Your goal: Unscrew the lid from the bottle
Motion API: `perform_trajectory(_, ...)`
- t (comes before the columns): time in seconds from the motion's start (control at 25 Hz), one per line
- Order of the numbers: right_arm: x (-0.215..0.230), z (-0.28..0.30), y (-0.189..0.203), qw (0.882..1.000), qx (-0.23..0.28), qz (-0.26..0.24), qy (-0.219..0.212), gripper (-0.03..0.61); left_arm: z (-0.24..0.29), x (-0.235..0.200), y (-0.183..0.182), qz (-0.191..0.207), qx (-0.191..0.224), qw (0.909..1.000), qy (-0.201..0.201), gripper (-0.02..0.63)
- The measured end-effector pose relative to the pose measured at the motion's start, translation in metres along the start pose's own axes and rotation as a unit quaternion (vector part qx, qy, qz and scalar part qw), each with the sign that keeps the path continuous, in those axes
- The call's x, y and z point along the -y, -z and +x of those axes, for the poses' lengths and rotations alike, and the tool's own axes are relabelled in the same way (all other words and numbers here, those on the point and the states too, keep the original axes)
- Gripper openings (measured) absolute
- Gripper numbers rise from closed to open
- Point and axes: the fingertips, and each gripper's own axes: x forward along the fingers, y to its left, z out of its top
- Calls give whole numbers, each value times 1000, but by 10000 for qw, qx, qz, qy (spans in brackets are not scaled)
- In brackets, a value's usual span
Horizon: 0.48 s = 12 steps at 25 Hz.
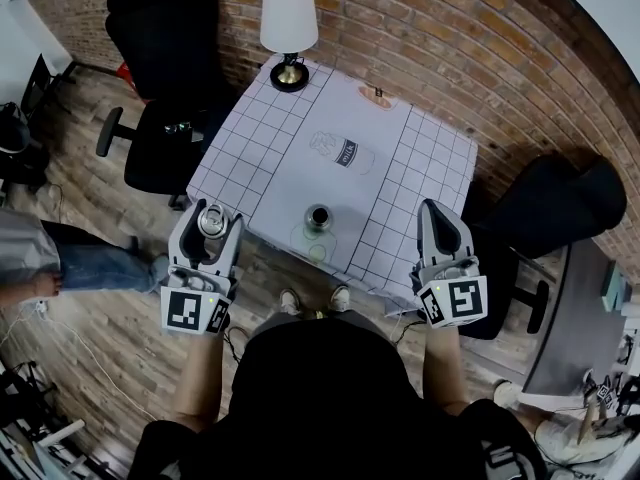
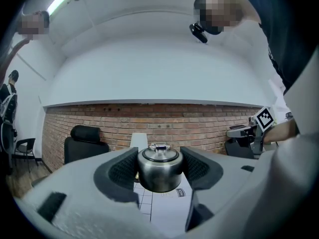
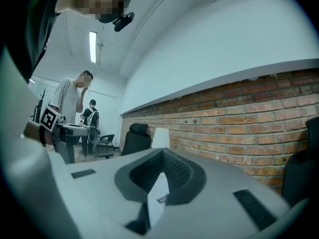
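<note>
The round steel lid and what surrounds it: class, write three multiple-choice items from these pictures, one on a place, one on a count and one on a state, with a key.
1. Where is the round steel lid?
A. on the floor
B. between the jaws of the left gripper
C. on a black chair

2. How many white-shaded lamps stand on the grid-patterned table?
A. one
B. two
C. three

3. How does the right gripper stand?
A. shut, with nothing in it
B. wide open
C. shut on the lid

Key:
1 B: the left gripper view shows the pads pressing on both sides of the lid.
2 A: the head view shows a single lamp at the table's far corner.
3 A: the right gripper view shows its jaws together with nothing between them.
</note>
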Motion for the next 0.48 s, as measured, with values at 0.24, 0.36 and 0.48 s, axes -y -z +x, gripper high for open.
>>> perform_trajectory(0.24,-3,1,2,10000,-11,19,-57,13,0,2,2,3,-37,10000,24,270)
perform_trajectory(0.36,-3,2,3,10000,-23,17,-59,13,1,3,2,3,-38,10000,38,270)
perform_trajectory(0.48,-3,1,4,10000,-20,-12,-61,12,1,6,3,2,-39,10000,53,270)
